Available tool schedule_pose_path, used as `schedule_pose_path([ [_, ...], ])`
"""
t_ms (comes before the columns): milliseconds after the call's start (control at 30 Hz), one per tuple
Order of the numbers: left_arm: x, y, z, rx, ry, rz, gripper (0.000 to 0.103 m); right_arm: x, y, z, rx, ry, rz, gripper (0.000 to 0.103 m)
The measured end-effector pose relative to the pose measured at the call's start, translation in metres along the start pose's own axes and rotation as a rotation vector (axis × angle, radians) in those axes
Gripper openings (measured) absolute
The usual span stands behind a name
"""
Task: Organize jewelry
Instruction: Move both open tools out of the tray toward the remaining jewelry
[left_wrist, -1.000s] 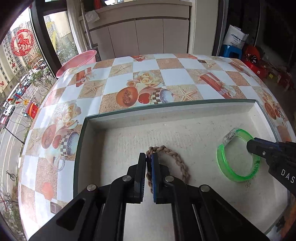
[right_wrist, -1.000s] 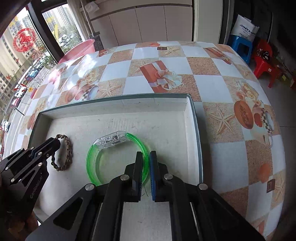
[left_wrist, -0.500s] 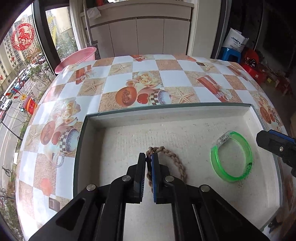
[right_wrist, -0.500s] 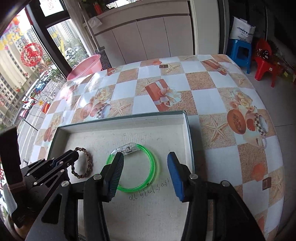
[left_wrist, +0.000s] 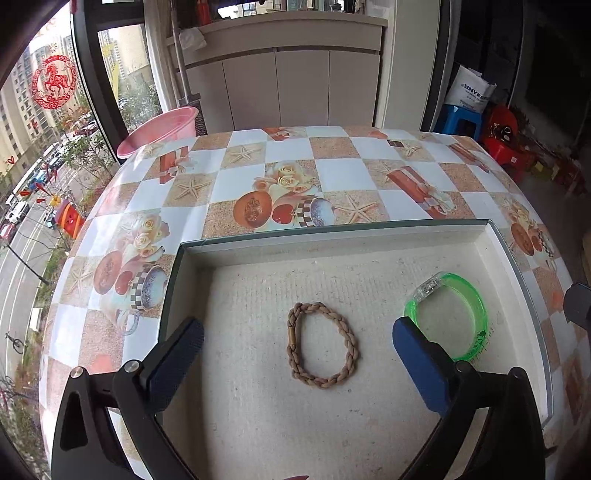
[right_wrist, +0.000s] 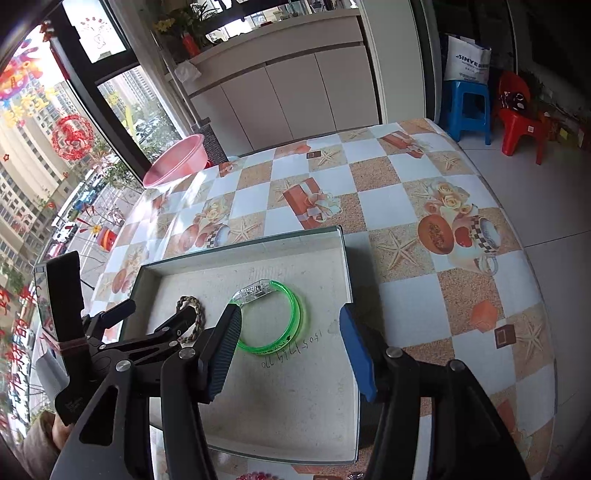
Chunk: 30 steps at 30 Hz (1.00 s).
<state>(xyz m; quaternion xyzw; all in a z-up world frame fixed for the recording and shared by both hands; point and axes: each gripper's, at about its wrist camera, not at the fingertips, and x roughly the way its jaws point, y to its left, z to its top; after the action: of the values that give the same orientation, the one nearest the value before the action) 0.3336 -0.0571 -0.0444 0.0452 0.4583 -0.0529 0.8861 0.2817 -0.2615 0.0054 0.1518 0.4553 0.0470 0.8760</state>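
Braided brown bracelet (left_wrist: 322, 345) and green bangle (left_wrist: 448, 315) lie apart in the tray (left_wrist: 332, 238); both grippers' fingers, just opened wide, hold nothing. Release step done; next, fetch another piece.

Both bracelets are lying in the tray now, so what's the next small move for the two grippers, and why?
Probably lift both grippers clear of the tray. The braided bracelet lies flat between the left gripper's just-opened jaws, untouched, and the green bangle rests free ahead of the right gripper, whose jaws have also just opened.
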Motion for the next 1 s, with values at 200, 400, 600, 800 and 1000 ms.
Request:
schedule_pose_path([
  [200,-0.047,-0.002,-0.01,-0.003,-0.054,-0.067,0.103,-0.018,-0.007,-0.015,0.03,-0.008,0.059,0.087],
  [400,-0.095,0.006,-0.042,-0.029,-0.066,-0.169,0.103,-0.054,0.002,-0.036,0.01,-0.061,0.122,0.103],
  [600,-0.133,0.017,-0.088,-0.045,-0.08,-0.147,0.103,-0.096,0.004,-0.059,0.051,-0.147,0.182,0.103],
  [800,-0.158,0.028,-0.137,-0.055,-0.105,-0.11,0.103,-0.125,0.002,-0.087,0.041,-0.107,0.186,0.103],
  [1000,-0.163,0.027,-0.185,-0.089,-0.038,-0.179,0.103,-0.143,0.002,-0.123,-0.028,-0.099,0.096,0.103],
])
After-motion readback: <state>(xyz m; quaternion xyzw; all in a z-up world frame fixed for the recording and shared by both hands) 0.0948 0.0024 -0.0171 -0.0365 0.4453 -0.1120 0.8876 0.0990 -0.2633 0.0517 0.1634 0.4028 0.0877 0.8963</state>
